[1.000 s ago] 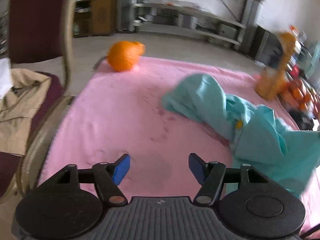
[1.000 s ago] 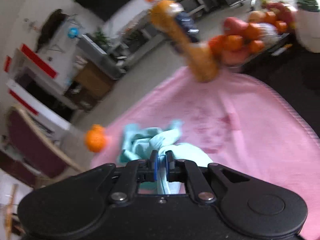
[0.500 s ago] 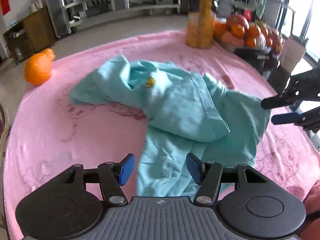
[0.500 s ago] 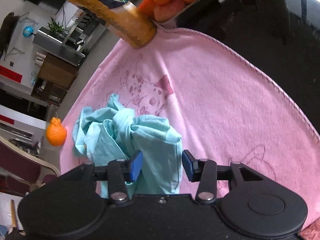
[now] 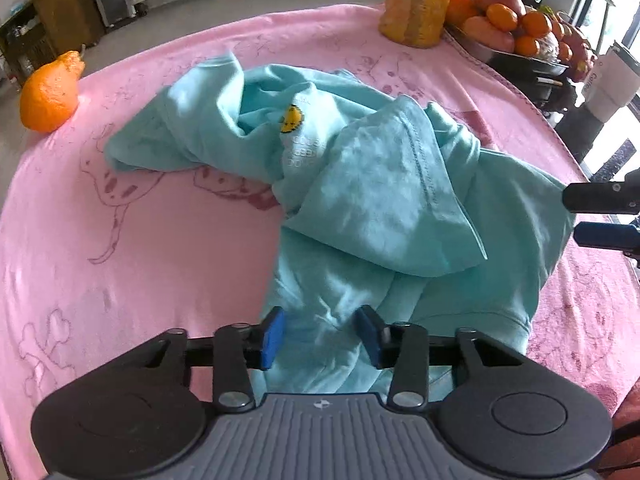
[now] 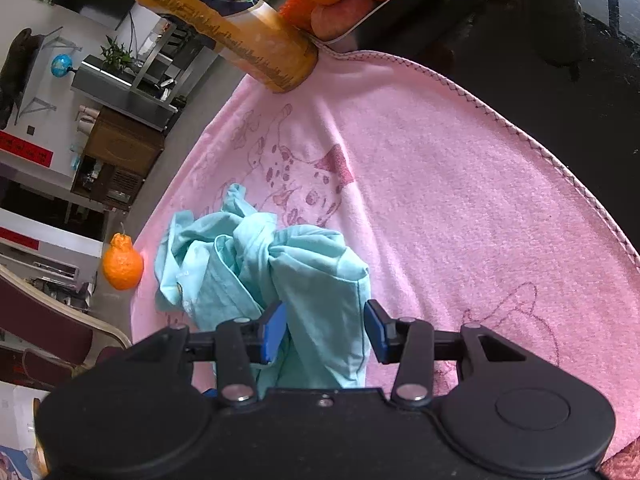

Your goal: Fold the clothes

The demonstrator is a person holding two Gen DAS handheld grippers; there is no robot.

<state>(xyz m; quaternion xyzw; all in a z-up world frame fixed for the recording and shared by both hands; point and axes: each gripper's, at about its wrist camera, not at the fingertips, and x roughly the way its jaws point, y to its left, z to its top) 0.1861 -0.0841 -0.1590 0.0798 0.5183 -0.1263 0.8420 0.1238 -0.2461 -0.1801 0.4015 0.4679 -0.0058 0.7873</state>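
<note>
At the bottom of the left wrist view, our left gripper has just been closing, its jaws parted over the crumpled teal shirt at mid-frame. Our right gripper has just released and straddles its hem, spread. Beyond, on the pink blanket, an orange sits upper left.

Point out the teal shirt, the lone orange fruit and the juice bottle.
teal shirt [image 5: 380, 200], left wrist view, on the folded-over middle panel.
orange fruit [image 5: 50, 94], left wrist view, mid-rind.
juice bottle [image 6: 248, 46], right wrist view, on its lower body.
</note>
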